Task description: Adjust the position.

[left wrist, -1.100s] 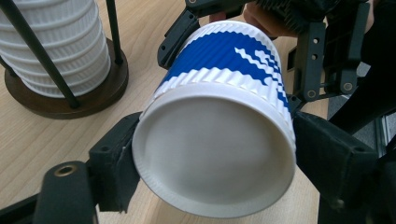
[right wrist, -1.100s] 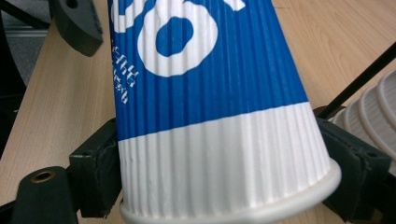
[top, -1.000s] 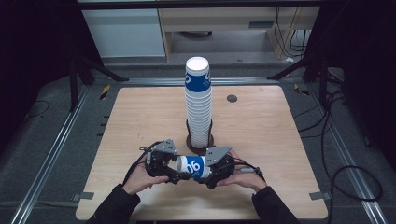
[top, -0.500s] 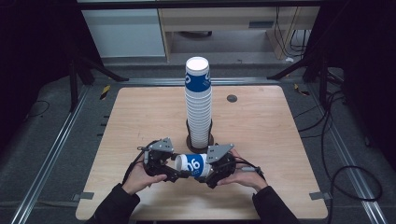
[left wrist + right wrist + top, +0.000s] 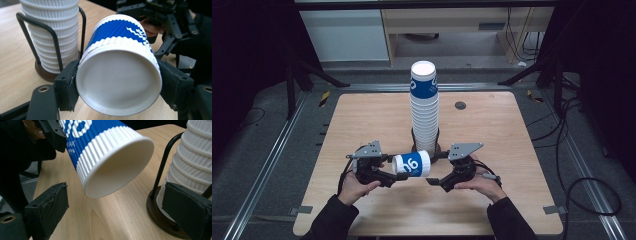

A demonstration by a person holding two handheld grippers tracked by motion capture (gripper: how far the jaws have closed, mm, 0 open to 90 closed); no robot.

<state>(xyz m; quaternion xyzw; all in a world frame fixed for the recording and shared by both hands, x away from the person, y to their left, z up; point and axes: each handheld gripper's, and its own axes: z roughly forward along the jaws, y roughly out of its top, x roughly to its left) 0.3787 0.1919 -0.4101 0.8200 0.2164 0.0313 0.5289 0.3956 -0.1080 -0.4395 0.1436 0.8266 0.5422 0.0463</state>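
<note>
Right gripper has let go of the cup; left gripper alone now holds it.

The left gripper clamps the blue-and-white cup by its base, lying sideways just above the near middle of the surface. The right gripper, half a second ago at the cup's mouth, has drawn back right and stands wide open. Likely a handover finished. Behind, the stack rises from its wire stand. The room around is dark, with cables on the floor.

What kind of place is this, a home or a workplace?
Probably a lab or recording workspace: the wooden table stands inside a metal rail frame, loose cables lie on grey floor, and a cup stack sits in a wire holder.
</note>
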